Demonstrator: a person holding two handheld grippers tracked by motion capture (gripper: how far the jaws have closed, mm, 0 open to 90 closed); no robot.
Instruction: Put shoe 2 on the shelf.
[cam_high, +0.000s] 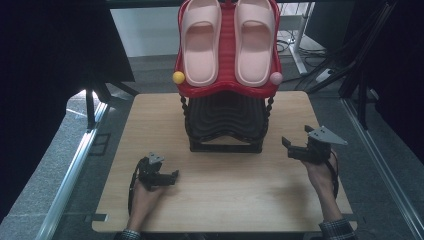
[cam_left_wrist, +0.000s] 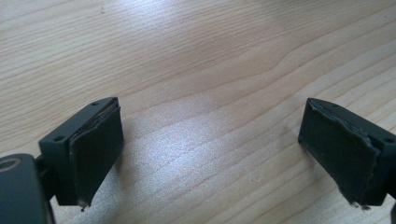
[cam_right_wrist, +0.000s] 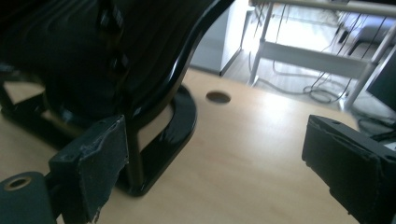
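A two-tier shoe rack stands at the back middle of the wooden table (cam_high: 225, 200). Its red top shelf (cam_high: 227, 47) carries a pair of pink slippers, one on the left (cam_high: 201, 40) and one on the right (cam_high: 255, 40). The black lower shelf (cam_high: 225, 112) holds nothing. My left gripper (cam_high: 172, 177) rests low at the front left, open over bare wood (cam_left_wrist: 210, 154). My right gripper (cam_high: 288, 148) hovers open just right of the rack's base. In the right gripper view (cam_right_wrist: 215, 172) the black base (cam_right_wrist: 177, 126) lies close on the left.
A yellow knob (cam_high: 178, 77) and a pink knob (cam_high: 276, 78) cap the red shelf's front corners. A small round hole (cam_right_wrist: 218, 96) sits in the tabletop behind the rack. Metal rails (cam_high: 75, 170) flank the table, and cables and desk legs (cam_right_wrist: 299, 51) lie beyond.
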